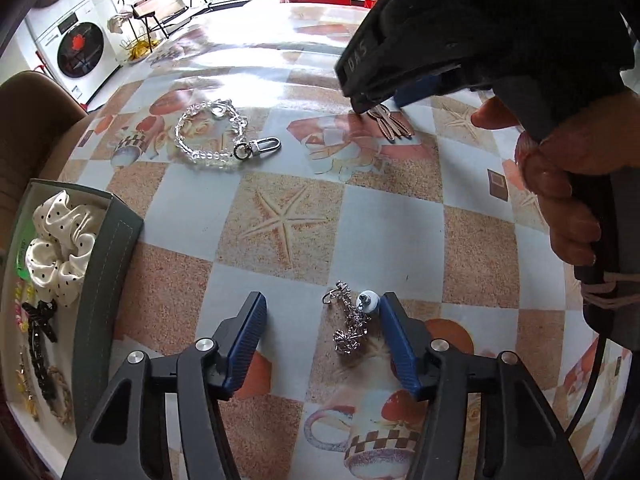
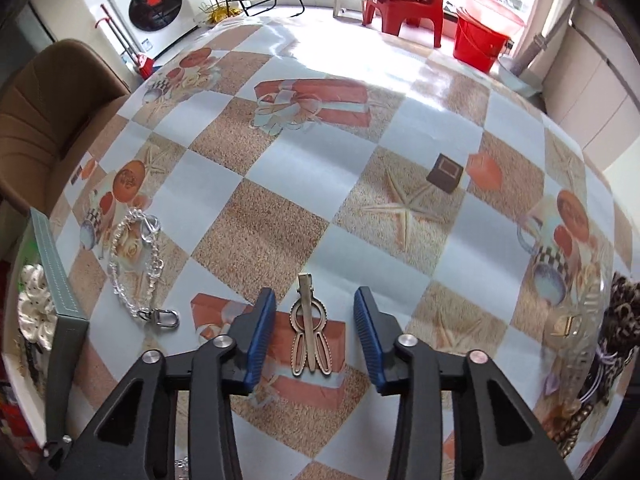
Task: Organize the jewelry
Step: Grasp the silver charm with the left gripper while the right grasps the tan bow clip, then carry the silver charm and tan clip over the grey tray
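Blue-padded fingers of the left gripper (image 1: 323,308) are standing spread over the table (image 1: 280,184), a silver earring (image 1: 350,322) lying between them, its white bead just beside the right-hand pad. Left of it, a grey box (image 1: 106,280) is holding a polka-dot scrunchie (image 1: 60,240) and a black clip (image 1: 38,332), its lower end cut off by the frame. Farther out, a clear bead bracelet (image 1: 212,134) is lying flat. Beyond, the right gripper (image 2: 315,304) is likewise hanging spread around a bronze hair clip (image 2: 310,326), which the left view half hides. At the right view's edge, blurred leopard-print fabric (image 2: 618,312) is showing, hard to identify.
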A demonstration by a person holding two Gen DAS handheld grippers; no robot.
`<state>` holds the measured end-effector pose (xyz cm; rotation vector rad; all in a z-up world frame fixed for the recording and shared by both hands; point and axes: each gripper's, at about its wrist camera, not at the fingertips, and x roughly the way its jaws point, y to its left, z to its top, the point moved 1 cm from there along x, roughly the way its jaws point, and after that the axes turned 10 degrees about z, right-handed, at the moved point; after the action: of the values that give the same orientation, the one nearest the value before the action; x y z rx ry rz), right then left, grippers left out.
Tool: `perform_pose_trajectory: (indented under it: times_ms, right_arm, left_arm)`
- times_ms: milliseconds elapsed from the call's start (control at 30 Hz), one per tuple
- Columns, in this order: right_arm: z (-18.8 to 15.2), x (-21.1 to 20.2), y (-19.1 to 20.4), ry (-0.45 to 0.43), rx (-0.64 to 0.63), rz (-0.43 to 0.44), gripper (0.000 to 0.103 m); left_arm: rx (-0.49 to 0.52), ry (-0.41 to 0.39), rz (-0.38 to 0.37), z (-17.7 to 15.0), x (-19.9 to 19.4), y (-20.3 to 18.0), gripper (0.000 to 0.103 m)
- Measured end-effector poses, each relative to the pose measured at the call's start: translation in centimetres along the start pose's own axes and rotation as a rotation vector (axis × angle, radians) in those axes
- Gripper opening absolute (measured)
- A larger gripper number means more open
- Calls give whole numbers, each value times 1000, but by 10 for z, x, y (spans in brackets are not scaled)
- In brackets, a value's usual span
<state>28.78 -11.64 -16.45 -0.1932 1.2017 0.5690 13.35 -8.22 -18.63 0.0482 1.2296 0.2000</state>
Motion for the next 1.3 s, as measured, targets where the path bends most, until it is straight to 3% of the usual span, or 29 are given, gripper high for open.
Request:
perform_pose_trajectory:
  times_ms: [67,133,200,433,700,1300]
  right_arm:
    - [-2,0,4,0,-27,-18,19]
    - [-4,-1,6,-3,-32,-26,19]
    - [-6,-3,5,-8,-13,-23,19]
    - [-19,-24,-8,-38,108,66,19]
    - [-53,-49,-20,-61,250,156,19]
    - [-103,-78,15,-58,329,190,18]
  left_arm:
    - [8,2,0,-1,-1,-2,54]
    - [24,1,-7,2,-2,-4,36]
    - [27,2,-11,3,-4,-4,27]
    - [-26,12,-105,5,-12,14,26]
    - [-40,-8,-138,4,-33,37,26]
    - [-43,-43,-170,-9,-50,92,26]
